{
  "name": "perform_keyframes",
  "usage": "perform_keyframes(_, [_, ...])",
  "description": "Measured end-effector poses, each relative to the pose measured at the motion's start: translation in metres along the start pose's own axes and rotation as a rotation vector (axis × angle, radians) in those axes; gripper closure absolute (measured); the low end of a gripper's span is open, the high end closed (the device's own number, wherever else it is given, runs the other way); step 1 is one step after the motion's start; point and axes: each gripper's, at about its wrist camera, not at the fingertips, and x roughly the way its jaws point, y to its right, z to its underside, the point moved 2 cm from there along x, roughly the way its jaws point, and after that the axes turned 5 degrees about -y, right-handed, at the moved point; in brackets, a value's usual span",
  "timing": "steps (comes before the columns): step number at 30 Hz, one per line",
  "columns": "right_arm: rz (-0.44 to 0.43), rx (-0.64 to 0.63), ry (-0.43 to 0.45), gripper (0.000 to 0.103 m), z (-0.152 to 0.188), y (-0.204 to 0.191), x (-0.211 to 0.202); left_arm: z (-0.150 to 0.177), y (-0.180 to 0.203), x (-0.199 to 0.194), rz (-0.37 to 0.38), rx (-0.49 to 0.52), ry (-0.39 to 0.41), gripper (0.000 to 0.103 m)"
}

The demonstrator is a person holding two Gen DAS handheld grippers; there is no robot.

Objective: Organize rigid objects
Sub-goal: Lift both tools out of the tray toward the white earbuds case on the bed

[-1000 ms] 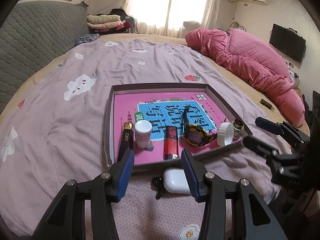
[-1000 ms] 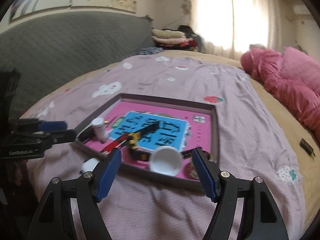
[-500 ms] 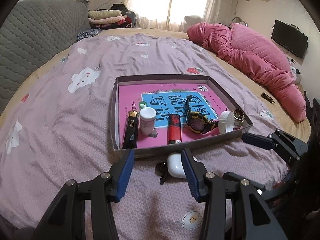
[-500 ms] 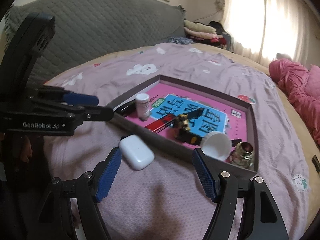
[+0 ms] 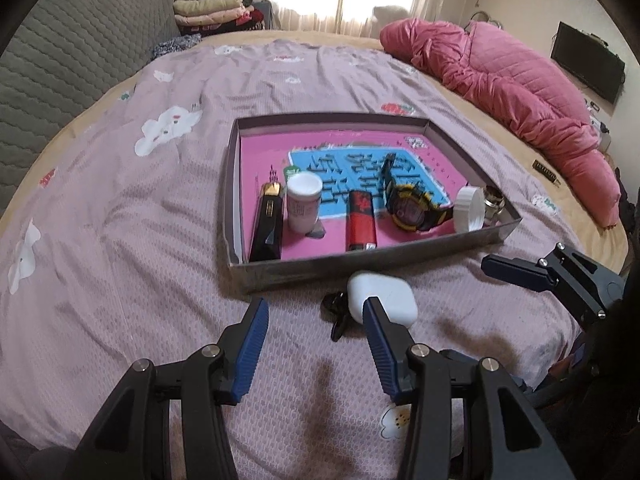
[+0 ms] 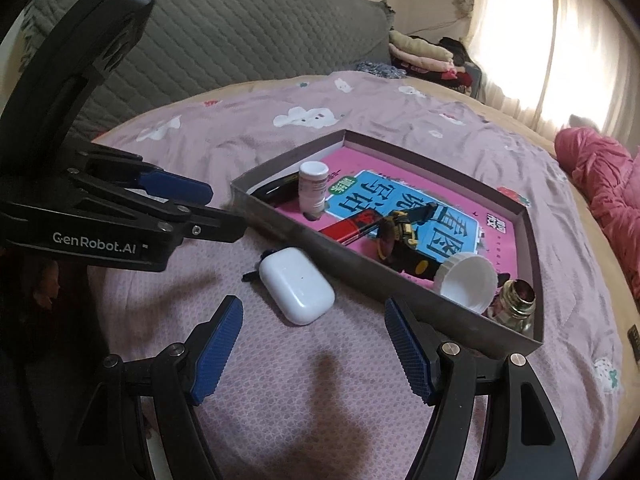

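Observation:
A white earbud case [image 5: 384, 300] [image 6: 297, 285] lies on the purple bedspread just outside the near wall of a shallow box tray [image 5: 360, 266] [image 6: 360, 268]. A small black clip [image 5: 336, 312] lies against the case. Inside the tray are a black lighter [image 5: 267, 220], a white pill bottle [image 5: 304, 202] [image 6: 313, 189], a red lighter [image 5: 361, 220], a yellow-black watch [image 5: 412, 208] [image 6: 400, 236], a white cap [image 5: 469, 209] [image 6: 466, 280] and a small glass bottle [image 6: 518, 300]. My left gripper [image 5: 314, 312] is open, empty, the case by its right finger. My right gripper [image 6: 314, 316] is open, just short of the case.
A pink quilt [image 5: 520, 92] is heaped at the bed's far right. Folded clothes [image 5: 212, 10] sit by the grey headboard [image 5: 80, 48]. A small dark object [image 5: 546, 171] lies near the bed's right edge. A TV [image 5: 586, 62] hangs on the wall.
The right gripper swung from facing the tray's cap over to the earbud case, which now lies before its fingers. The left gripper drew back a little, and the tray looks farther off.

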Motion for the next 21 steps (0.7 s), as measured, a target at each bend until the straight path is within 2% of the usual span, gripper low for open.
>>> perform_keyframes(7, [0.007,-0.031,-0.036,0.028,0.003,-0.007,0.019,0.004,-0.01,0.014,-0.014,-0.022,-0.07,0.054])
perform_keyframes(13, [0.077,-0.085,-0.053,0.028,0.006,-0.016,0.039,0.007,-0.015,0.02,0.009,-0.035,-0.1,0.054])
perform_keyframes(21, [0.151,-0.141,-0.035,0.028,0.002,-0.026,0.058,0.007,-0.012,0.026,0.032,-0.022,-0.12,0.054])
